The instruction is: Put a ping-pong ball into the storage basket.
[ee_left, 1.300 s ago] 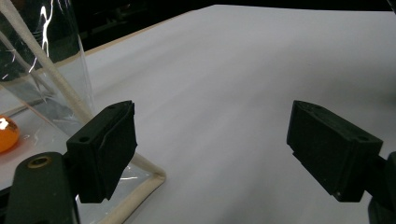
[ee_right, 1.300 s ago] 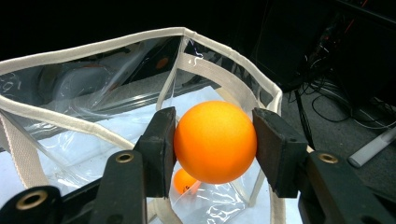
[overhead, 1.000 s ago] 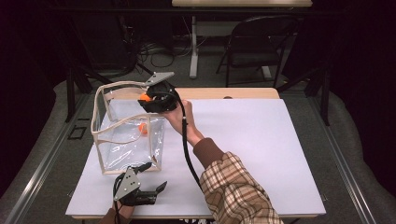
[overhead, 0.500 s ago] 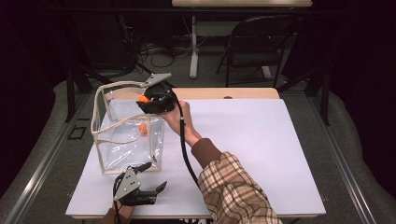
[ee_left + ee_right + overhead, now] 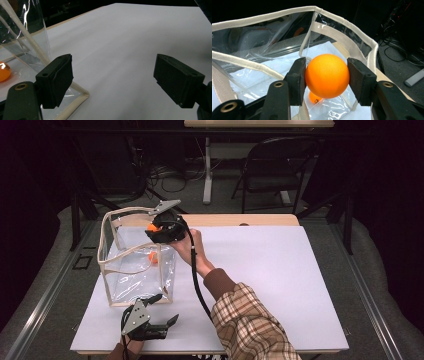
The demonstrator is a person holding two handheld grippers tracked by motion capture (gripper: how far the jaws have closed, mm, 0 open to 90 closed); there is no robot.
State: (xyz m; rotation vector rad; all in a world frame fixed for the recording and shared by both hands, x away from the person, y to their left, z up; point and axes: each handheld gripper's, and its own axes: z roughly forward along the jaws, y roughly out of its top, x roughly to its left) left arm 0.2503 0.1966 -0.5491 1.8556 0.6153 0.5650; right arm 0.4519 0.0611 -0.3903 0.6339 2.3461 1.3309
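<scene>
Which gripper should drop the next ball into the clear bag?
Right. The right gripper already clamps an orange ball over the open clear bag. The left gripper rests open on the table outside the bag.

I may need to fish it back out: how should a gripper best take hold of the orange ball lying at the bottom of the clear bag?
Probably from straight above, through the clear bag's open top, jaws closing across the widest part of the loose ball; being round, it offers no better side.
</scene>
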